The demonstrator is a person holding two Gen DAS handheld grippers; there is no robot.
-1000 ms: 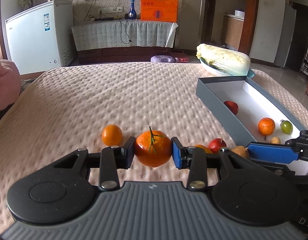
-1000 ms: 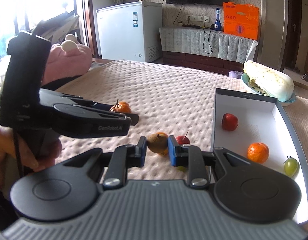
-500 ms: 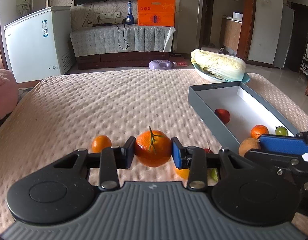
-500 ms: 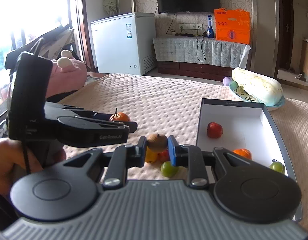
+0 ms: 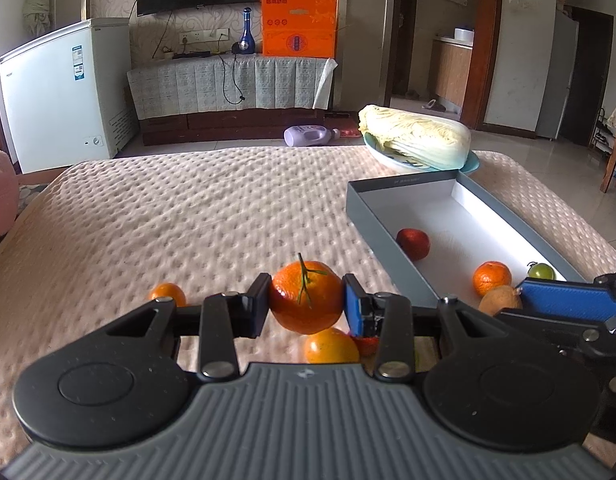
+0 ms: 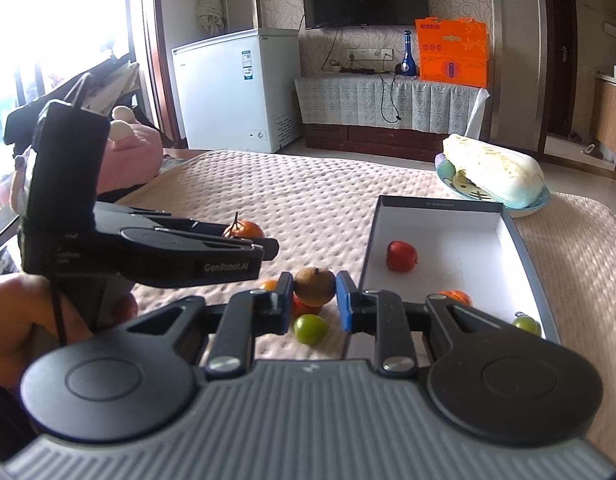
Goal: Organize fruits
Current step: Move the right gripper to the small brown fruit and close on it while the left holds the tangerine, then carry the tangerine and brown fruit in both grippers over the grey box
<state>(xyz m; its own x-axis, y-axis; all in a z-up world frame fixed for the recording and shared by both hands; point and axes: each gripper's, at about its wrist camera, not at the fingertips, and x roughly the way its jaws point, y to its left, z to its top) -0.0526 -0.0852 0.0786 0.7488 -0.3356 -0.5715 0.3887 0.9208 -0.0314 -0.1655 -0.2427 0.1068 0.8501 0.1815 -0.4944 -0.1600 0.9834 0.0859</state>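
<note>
Pads of my left gripper (image 5: 305, 307) clamp a stemmed orange (image 5: 305, 298) clear above the quilted table cover (image 5: 187, 216). My right gripper (image 6: 314, 295) pinches a small brown fruit (image 6: 314, 286), lifted over a green fruit (image 6: 310, 329) lying beside the box. Beyond, the grey box (image 6: 460, 204) holds a red fruit (image 6: 401, 256), a tangerine (image 5: 492, 278) and another green one (image 6: 526, 324).

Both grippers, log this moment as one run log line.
left gripper: shut on stemmed orange | right gripper: shut on brown fruit | grey box: red fruit, orange, green fruit inside
</note>
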